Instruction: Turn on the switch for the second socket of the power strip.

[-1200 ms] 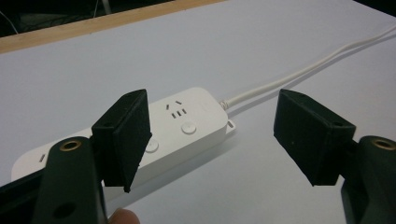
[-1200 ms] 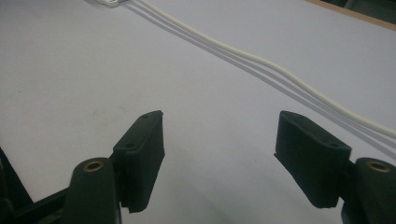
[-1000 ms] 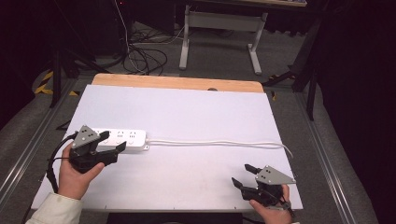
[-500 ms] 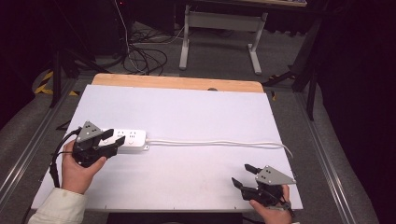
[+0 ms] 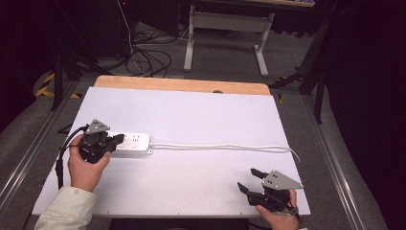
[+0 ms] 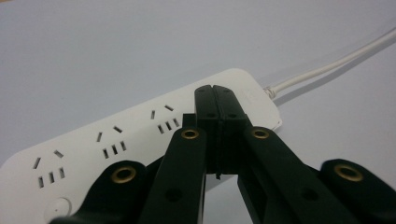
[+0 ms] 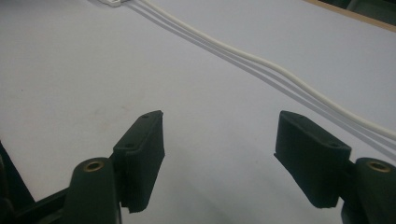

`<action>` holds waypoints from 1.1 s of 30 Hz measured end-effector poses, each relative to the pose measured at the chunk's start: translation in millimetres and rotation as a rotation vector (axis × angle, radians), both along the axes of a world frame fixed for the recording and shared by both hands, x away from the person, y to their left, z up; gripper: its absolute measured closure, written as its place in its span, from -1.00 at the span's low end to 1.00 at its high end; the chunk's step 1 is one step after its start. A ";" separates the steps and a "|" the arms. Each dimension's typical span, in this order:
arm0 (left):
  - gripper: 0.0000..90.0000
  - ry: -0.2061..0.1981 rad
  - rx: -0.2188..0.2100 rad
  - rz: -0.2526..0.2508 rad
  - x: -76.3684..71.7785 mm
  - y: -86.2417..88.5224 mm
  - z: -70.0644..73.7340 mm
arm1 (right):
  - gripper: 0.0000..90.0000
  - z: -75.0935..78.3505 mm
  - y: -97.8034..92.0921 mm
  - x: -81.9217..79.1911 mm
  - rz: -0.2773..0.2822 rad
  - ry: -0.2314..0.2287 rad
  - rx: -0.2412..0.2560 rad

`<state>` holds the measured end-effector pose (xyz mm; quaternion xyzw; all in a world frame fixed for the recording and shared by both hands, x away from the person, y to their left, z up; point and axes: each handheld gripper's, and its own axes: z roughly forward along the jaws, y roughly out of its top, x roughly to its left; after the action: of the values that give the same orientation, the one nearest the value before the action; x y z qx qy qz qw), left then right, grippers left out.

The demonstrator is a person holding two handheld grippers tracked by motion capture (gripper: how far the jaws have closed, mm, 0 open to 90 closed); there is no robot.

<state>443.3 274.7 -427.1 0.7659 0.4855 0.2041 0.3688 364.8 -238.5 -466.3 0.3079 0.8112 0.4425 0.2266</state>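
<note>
A white power strip [image 5: 134, 143] lies flat on the left part of the white table [image 5: 201, 120]. Its white cable [image 5: 225, 147] runs right across the table. My left gripper [image 5: 114, 140] is over the strip's left end, held in a hand. In the left gripper view its jaws are pressed together, nothing between them, the tips [image 6: 215, 93] just above the power strip's [image 6: 116, 135] top near its cable [image 6: 327, 65] end. My right gripper [image 5: 249, 181] rests open near the front right edge, apart from the cable [image 7: 280, 70], with bare table between its fingers [image 7: 144, 149].
The table's far edge is a bare wooden strip [image 5: 182, 85]. Beyond it the floor holds loose black cables [image 5: 143, 52] and a white stand's legs [image 5: 225, 38]. Metal rails [image 5: 28, 158] run along both sides of the table.
My left gripper has closed its jaws and shifted slightly away from the person, over the strip's left end. The right gripper and the strip have not moved.
</note>
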 end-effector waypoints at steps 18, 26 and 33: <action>1.00 0.088 0.103 0.026 17.4 -1.9 -16.6 | -0.27 0.0 -0.2 -0.1 0.001 0.002 0.005; 1.00 0.129 0.108 0.028 21.8 -2.6 -20.9 | -0.27 -0.3 -0.1 0.2 0.003 0.004 0.005; 0.99 0.137 0.121 0.026 21.8 -3.1 -21.9 | -0.27 -0.3 0.0 0.2 0.006 0.005 0.002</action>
<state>465.1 271.6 -448.9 0.7927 0.5063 0.1847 0.2849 364.9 -238.5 -466.5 0.3068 0.8123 0.4431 0.2228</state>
